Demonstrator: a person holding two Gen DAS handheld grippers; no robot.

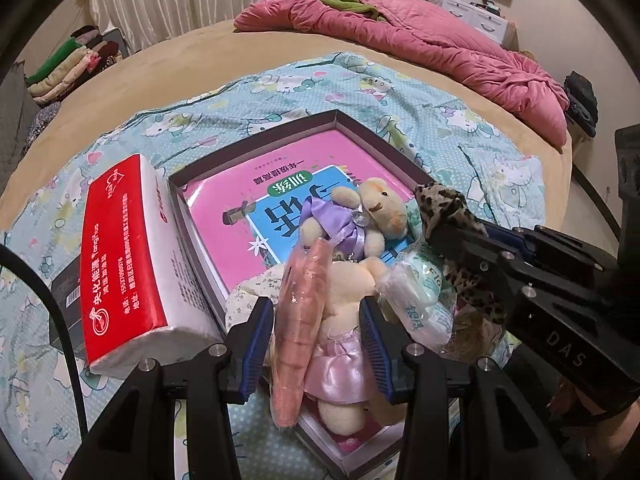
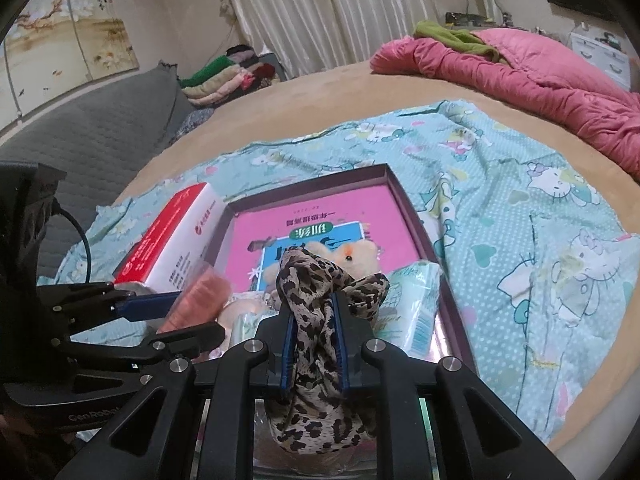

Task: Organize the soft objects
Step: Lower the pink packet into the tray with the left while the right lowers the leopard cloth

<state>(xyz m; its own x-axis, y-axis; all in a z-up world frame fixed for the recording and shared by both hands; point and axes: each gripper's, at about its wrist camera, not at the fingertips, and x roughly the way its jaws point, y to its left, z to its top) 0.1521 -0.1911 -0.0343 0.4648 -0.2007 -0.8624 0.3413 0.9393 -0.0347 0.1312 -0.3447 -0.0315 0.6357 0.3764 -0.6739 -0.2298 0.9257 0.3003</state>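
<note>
both grippers tilt down over box [image 1: 256,128]. right gripper [image 2: 314,300] jaws narrow, clamped on leopard cloth [image 2: 316,364], above box's near right corner. left gripper [image 1: 316,308] jaws part-wide astride pink roll [image 1: 302,320] and plush bear [image 1: 340,292] in box; contact unclear. tissue pack [image 1: 124,256] against box's left wall.

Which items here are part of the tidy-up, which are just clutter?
Job:
- leopard cloth, clamped in right gripper
- bears and pink roll between the left gripper jaws
- tissue packs
- box

Lying about:
- pink quilt
- folded clothes
- red tissue pack
</note>
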